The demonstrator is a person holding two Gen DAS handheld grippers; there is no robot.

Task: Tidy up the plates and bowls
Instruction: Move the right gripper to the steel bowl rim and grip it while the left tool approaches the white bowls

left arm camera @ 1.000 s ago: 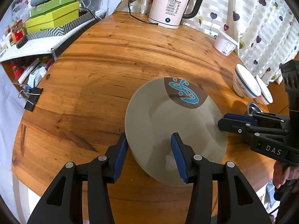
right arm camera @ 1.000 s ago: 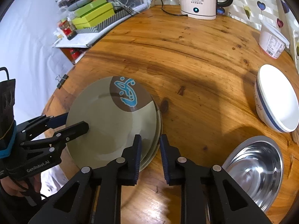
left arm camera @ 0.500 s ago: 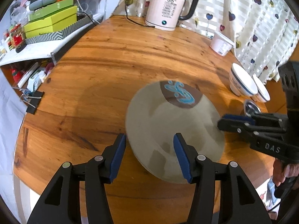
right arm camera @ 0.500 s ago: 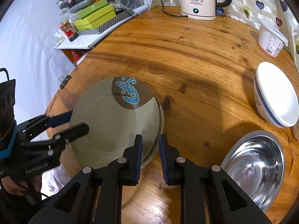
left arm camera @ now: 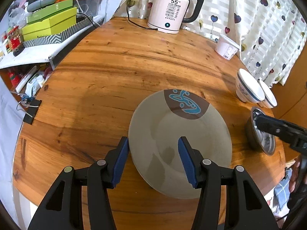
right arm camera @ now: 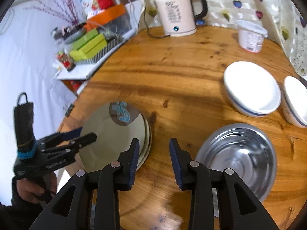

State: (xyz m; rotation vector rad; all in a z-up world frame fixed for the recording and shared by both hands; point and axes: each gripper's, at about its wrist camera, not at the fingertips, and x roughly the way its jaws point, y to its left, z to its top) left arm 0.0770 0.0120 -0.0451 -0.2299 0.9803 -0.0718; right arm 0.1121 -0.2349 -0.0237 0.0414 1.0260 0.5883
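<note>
- Left gripper (left arm camera: 152, 158): jaws wide apart, empty, straddling the near-left rim of the stacked plates (left arm camera: 180, 143).
- Right gripper (right arm camera: 154, 160): jaws parted, empty, just right of the plates, steel bowl (right arm camera: 237, 161) beside it.
- Risk, as judged: plates sit near the table edge (left arm camera: 134, 216); a nudge could tip them off.
- White bowls (right arm camera: 253, 88) far right; open wood far left.

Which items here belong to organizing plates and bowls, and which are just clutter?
Job items: stacked plates, steel bowl, two white bowls.

Bystanders: electric kettle, yogurt tub, green boxes, binder clip.
</note>
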